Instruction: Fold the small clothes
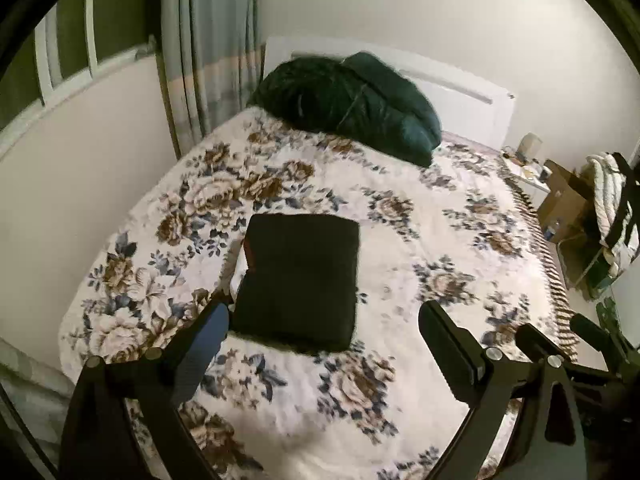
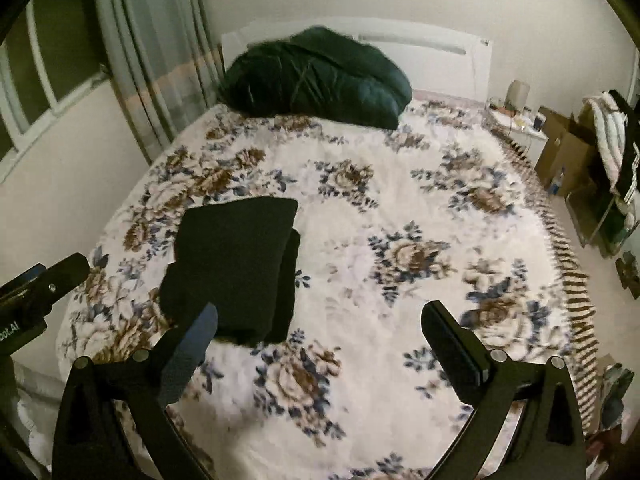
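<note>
Black folded garment (image 1: 298, 280) lies flat on floral bedspread (image 1: 400, 248), long axis running away from me. My left gripper (image 1: 324, 332) sits nearer, its left finger beside the near-left corner; right gripper (image 2: 320, 332) is off to its right. Both spread wide, holding nothing.

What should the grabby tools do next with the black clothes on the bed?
Probably just back away. The black clothes already lie in a neat folded stack on the flowery blanket, and both the left tool and the right tool are open and holding nothing, so no fold looks left to do.
</note>
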Motion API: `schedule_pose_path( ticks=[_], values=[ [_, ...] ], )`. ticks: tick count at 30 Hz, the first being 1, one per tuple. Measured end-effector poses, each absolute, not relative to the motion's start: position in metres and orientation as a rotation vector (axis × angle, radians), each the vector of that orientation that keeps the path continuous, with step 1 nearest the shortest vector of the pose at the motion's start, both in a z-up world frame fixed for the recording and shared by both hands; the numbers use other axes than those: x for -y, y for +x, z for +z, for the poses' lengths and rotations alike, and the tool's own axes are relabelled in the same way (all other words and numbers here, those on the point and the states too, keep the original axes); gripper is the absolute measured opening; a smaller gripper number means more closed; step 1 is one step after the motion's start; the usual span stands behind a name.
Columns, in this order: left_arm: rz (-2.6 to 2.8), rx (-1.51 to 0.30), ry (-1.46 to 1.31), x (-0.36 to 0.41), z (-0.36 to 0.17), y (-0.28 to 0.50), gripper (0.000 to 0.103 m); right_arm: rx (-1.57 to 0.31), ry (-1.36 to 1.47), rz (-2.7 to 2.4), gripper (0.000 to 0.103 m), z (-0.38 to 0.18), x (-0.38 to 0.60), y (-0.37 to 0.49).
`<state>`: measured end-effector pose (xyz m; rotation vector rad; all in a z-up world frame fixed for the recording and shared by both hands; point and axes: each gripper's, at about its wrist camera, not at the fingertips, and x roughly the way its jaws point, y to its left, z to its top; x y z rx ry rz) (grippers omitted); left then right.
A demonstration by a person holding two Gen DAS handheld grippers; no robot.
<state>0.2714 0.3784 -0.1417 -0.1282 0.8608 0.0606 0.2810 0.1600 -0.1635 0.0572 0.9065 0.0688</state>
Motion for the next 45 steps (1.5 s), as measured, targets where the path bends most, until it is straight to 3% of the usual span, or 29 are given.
schedule_pose_path(
  ticks=[9,17,27,31,34,45],
  values=[
    [0.064,-0.836,-0.1,-0.324,-0.063,0.166,0.097,-0.839,0.044,0.127,0.103,-0.059,-0.11,0.168],
    [0.068,-0.814,-0.077,-0.314,-0.033,0.119,0.097,-0.762,0.015,0.101,0.103,0.003,-0.087,0.091],
    [0.094,-0.787,-0.081,-0.319,-0.018,0.089,0.097,-0.765,0.004,0.11,0.103,0.031,-0.093,0.041],
    [0.105,-0.783,-0.084,-0.321,-0.015,0.08,0.097,-0.764,0.002,0.112,0.103,0.031,-0.094,0.039],
    [0.122,-0.783,-0.073,-0.323,-0.012,0.076,0.103,-0.765,0.008,0.119,0.103,0.033,-0.095,0.035],
    [0.138,-0.777,-0.073,-0.326,0.001,0.067,0.103,-0.742,0.006,0.118,0.103,0.048,-0.103,0.025]
  ],
)
